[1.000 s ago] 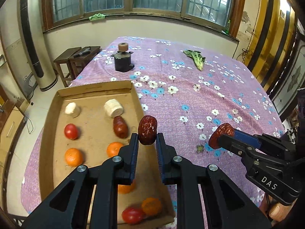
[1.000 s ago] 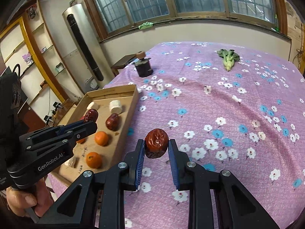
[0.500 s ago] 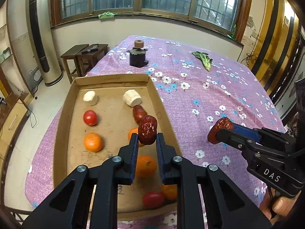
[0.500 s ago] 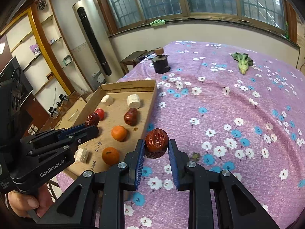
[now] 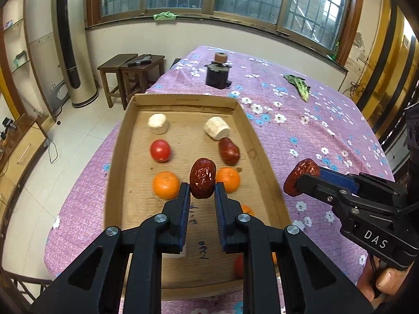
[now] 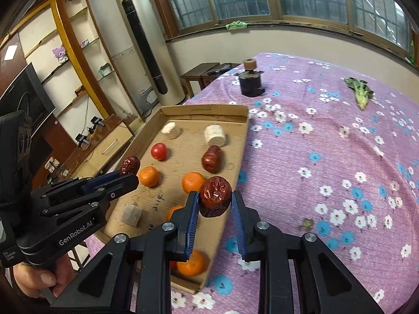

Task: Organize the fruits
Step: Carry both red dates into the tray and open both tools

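My left gripper (image 5: 202,192) is shut on a wrinkled red date (image 5: 203,178), held above the middle of a shallow cardboard tray (image 5: 180,102). My right gripper (image 6: 213,201) is shut on a second red date (image 6: 215,195), over the tray's right rim (image 6: 242,146). Each gripper shows in the other's view: the right one (image 5: 301,180) at the tray's right, the left one (image 6: 129,168) over its left side. In the tray lie a third date (image 5: 228,151), a tomato (image 5: 160,150), two white chunks (image 5: 158,123) and several oranges (image 5: 165,185).
A purple flowered cloth (image 6: 327,157) covers the table. A dark pot with a cork lid (image 5: 218,74) stands beyond the tray, and a green vegetable (image 5: 299,86) lies at the far right. Wooden stools (image 5: 131,70) and a tall floor unit (image 5: 70,41) stand left of the table.
Both grippers have moved left with their dates: the left one from the tray's right rim to over its middle, the right one from over the cloth to the tray's right rim.
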